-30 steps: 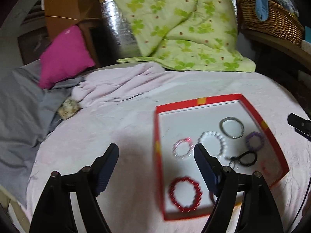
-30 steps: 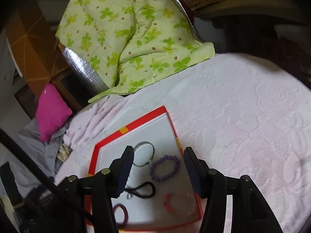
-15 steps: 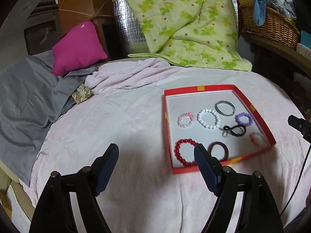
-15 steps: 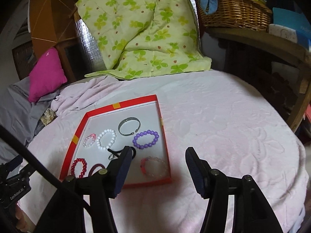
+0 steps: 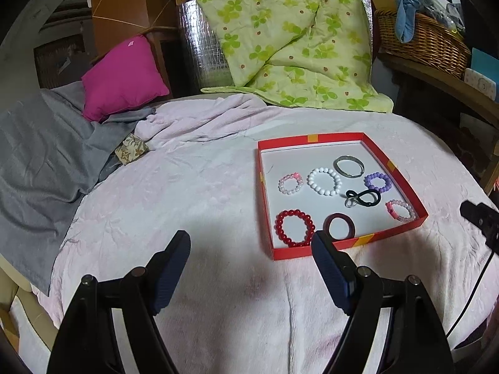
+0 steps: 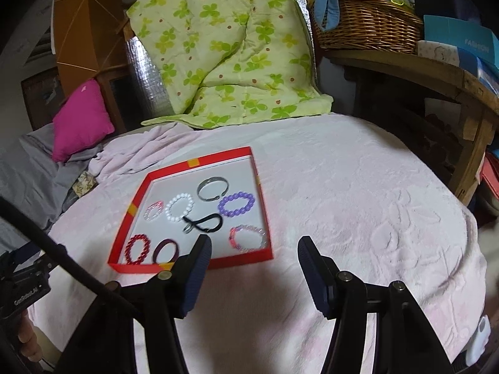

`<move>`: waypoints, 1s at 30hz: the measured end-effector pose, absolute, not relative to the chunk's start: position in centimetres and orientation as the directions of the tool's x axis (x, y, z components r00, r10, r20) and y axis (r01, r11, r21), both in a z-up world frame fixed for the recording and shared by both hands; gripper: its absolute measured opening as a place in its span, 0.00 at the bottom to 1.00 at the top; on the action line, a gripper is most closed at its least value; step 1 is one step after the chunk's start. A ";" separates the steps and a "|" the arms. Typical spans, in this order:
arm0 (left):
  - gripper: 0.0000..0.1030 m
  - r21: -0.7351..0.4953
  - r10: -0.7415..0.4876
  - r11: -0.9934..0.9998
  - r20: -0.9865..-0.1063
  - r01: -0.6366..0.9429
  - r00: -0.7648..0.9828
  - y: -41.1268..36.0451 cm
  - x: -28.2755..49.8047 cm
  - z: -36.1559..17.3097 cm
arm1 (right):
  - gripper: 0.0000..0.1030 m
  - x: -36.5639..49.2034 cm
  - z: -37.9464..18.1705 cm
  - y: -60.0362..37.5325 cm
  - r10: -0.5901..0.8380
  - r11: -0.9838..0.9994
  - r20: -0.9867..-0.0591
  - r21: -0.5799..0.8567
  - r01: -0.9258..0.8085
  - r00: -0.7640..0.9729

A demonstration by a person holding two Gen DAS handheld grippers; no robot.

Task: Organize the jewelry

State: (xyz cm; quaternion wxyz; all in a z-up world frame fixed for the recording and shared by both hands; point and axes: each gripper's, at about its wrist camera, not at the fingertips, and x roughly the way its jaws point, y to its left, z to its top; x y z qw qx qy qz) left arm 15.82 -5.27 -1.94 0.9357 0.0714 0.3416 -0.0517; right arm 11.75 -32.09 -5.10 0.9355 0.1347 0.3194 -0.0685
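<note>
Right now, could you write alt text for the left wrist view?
A red tray on a pink blanket holds eight bracelets and bands lying apart. The open, empty left gripper hovers before it.

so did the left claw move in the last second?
Yes. The left claw has pulled back: the red cardboard tray, which sat between and behind its fingers a second ago, now lies ahead on the pink blanket.

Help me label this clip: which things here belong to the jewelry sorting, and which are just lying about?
Job: red tray, red bead bracelet, white bead bracelet, purple bead bracelet, silver bangle.
Lying about: pink cushion, green quilt, wicker basket, grey cloth.
</note>
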 end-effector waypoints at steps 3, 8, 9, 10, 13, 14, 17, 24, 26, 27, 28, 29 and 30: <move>0.78 0.095 -0.047 0.986 -0.641 0.140 0.766 -4.8 15.2 -2.0 | 0.60 10.8 -4.8 -30.5 -0.038 0.966 -0.604 0.182 0.184 0.796; 0.78 0.063 -0.061 0.989 -0.656 0.135 0.752 -3.9 15.7 -3.2 | 0.68 10.2 -4.0 -28.6 -0.051 0.975 -0.570 0.149 0.164 0.820; 0.78 0.066 -0.053 0.990 -0.659 0.128 0.750 -3.8 15.9 -3.5 | 0.69 10.3 -4.0 -28.6 -0.055 0.976 -0.567 0.144 0.165 0.822; 0.78 0.073 -0.042 0.990 -0.659 0.119 0.751 -3.8 16.1 -3.8 | 0.69 10.4 -4.0 -28.4 -0.060 0.976 -0.567 0.138 0.166 0.821; 0.78 0.092 -0.015 0.991 -0.660 0.100 0.751 -3.8 16.6 -4.5 | 0.69 11.4 -4.7 -28.2 -0.053 0.977 -0.594 0.137 0.166 0.803; 0.78 0.094 -0.016 0.990 -0.666 0.105 0.745 -3.9 16.9 -4.7 | 0.69 11.7 -5.0 -28.0 -0.049 0.977 -0.608 0.135 0.163 0.793; 0.78 0.097 -0.027 0.988 -0.666 0.123 0.745 -4.1 16.9 -4.7 | 0.69 12.4 -5.8 -27.6 -0.047 0.979 -0.636 0.123 0.162 0.771; 0.78 0.092 -0.035 0.988 -0.660 0.128 0.750 -3.8 17.0 -4.8 | 0.69 12.8 -6.4 -27.4 -0.061 0.981 -0.652 0.101 0.166 0.756; 0.78 0.100 -0.025 0.987 -0.665 0.122 0.746 -3.8 17.2 -5.2 | 0.69 12.9 -6.7 -27.5 -0.066 0.980 -0.661 0.099 0.174 0.748; 0.78 0.101 -0.024 0.987 -0.669 0.123 0.743 -3.8 17.3 -5.3 | 0.69 13.0 -6.8 -27.5 -0.067 0.980 -0.664 0.098 0.176 0.744; 0.78 0.100 -0.024 0.987 -0.672 0.123 0.740 -3.9 17.4 -5.4 | 0.69 13.1 -6.9 -27.6 -0.069 0.979 -0.668 0.097 0.178 0.741; 0.78 0.097 -0.026 0.988 -0.675 0.124 0.737 -3.9 17.5 -5.6 | 0.69 13.2 -7.1 -27.6 -0.072 0.979 -0.673 0.093 0.181 0.736; 0.78 0.094 -0.029 0.988 -0.679 0.126 0.734 -4.0 17.6 -5.6 | 0.69 13.3 -7.2 -27.6 -0.073 0.979 -0.676 0.091 0.182 0.733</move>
